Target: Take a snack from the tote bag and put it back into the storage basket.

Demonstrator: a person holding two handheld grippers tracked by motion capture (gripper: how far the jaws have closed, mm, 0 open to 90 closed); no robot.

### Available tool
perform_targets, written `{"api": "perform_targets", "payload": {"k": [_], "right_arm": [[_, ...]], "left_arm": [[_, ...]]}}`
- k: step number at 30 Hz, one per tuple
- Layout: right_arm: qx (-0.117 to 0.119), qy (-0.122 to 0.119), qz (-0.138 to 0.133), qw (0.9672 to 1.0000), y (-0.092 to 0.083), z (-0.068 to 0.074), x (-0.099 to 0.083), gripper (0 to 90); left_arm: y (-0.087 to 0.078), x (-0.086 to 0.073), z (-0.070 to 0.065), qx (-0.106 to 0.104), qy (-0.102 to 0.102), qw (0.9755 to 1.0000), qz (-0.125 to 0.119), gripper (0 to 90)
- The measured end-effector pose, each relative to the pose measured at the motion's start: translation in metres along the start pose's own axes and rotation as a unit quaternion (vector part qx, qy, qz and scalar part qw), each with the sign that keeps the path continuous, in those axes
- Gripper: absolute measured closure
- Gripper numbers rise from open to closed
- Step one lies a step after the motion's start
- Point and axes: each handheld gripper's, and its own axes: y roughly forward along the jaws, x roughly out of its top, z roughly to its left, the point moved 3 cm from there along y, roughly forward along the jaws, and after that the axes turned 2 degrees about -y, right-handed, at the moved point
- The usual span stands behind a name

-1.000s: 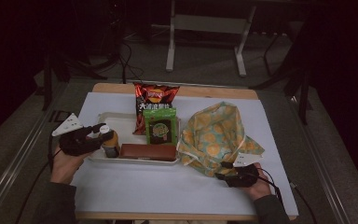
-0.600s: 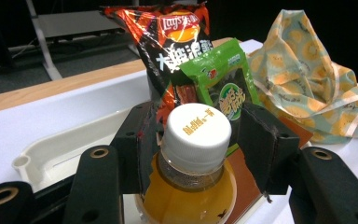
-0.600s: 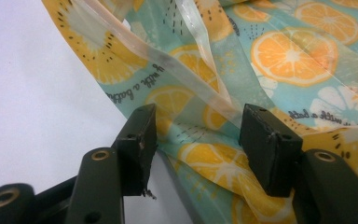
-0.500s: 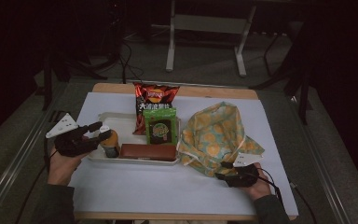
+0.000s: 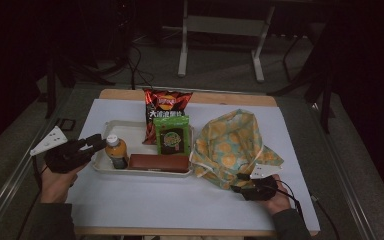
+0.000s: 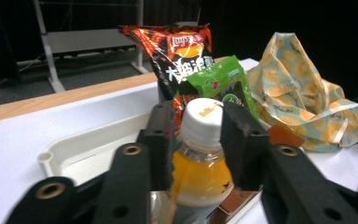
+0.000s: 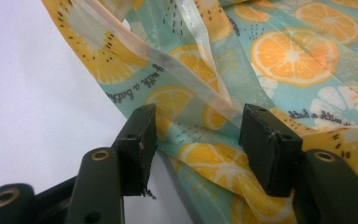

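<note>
A small orange juice bottle [image 5: 116,152] with a white cap stands in the left end of a white tray [image 5: 125,127]. My left gripper [image 5: 99,142] lies level just left of it, open. Its jaws have just been closing with nothing between them. In the left gripper view the bottle [image 6: 200,158] shows through the gap of the left gripper [image 6: 199,114], just past the tips. My right gripper [image 5: 237,189] is open at the near edge of a fruit-patterned bag [image 5: 230,145]. In the right gripper view the bag's fabric [image 7: 279,51] lies between the open jaws of the right gripper [image 7: 198,126].
The tray also holds a red chips bag [image 5: 166,102], a green packet [image 5: 171,135] and a brown box [image 5: 157,162]. A white cloth [image 5: 155,205] covers the table. A metal stand [image 5: 220,30] is on the floor behind.
My left gripper has drawn back to the left, away from the bottle. The right gripper and the bag have stayed put.
</note>
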Motion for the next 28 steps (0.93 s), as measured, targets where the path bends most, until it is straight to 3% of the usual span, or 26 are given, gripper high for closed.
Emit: {"api": "perform_targets", "payload": {"k": [6,9,13,28], "right_arm": [[0.000,0.000,0.000,1.0000,0.000,0.000,0.000,45.7],[0.000,0.000,0.000,1.0000,0.000,0.000,0.000,45.8],[0.000,0.000,0.000,1.0000,0.000,0.000,0.000,45.7],[-0.001,-0.001,0.001,1.0000,0.000,0.000,0.000,45.7]], "left_arm": [[-0.007,-0.003,0.005,0.016,0.001,0.9999,-0.001,79.7],[-0.008,-0.004,0.008,0.035,-0.007,0.9994,0.000,88.3],[-0.008,-0.006,0.011,0.062,-0.009,0.9979,0.014,88.9],[0.002,-0.014,0.015,0.113,-0.023,0.9924,0.042,88.9]]}}
